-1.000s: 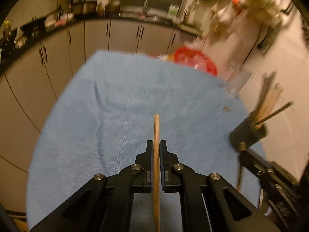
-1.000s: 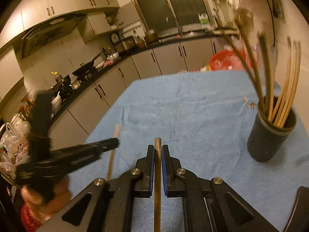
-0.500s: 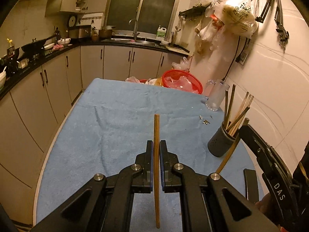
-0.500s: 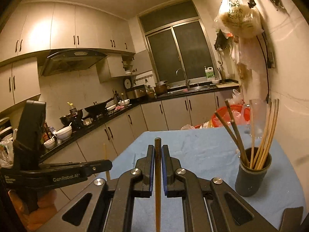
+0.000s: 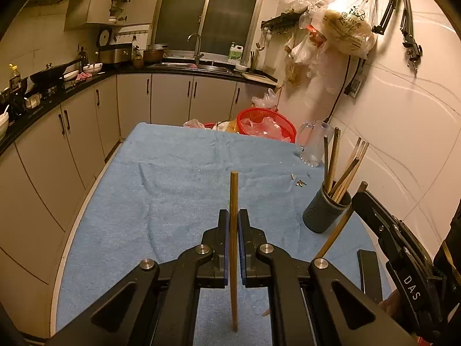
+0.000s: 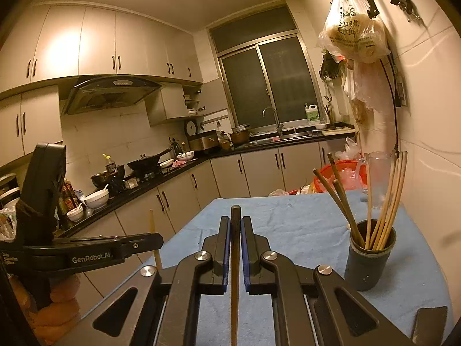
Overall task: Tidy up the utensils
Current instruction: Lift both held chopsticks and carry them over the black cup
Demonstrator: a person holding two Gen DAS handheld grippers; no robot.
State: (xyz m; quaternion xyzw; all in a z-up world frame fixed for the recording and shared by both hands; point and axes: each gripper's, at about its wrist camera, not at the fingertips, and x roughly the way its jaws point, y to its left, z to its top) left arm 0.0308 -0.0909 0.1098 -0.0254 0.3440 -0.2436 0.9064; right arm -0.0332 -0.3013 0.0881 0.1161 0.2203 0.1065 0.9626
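Observation:
My left gripper [image 5: 234, 216] is shut on a wooden chopstick [image 5: 234, 190] that stands upright between the jaws, above the blue cloth [image 5: 178, 178]. My right gripper [image 6: 235, 222] is shut on a darker chopstick [image 6: 235, 219], also upright. A dark grey holder [image 6: 368, 256] with several chopsticks stands on the cloth to the right; it also shows in the left wrist view [image 5: 325, 213]. The right gripper [image 5: 360, 196] with its chopstick [image 5: 337, 227] sits just right of the holder. The left gripper [image 6: 155, 239] is at the left in the right wrist view.
A red basket [image 5: 268, 124] with plastic bags and a clear glass jug [image 5: 314, 144] stand at the cloth's far end. A small dark flat object [image 5: 370, 274] lies near the right front. Small bits [image 5: 299, 183] lie on the cloth. The wall is close on the right.
Both grippers have tilted up from looking down at the cloth to looking level across the kitchen. Each still holds its chopstick. The right gripper has come nearer the holder.

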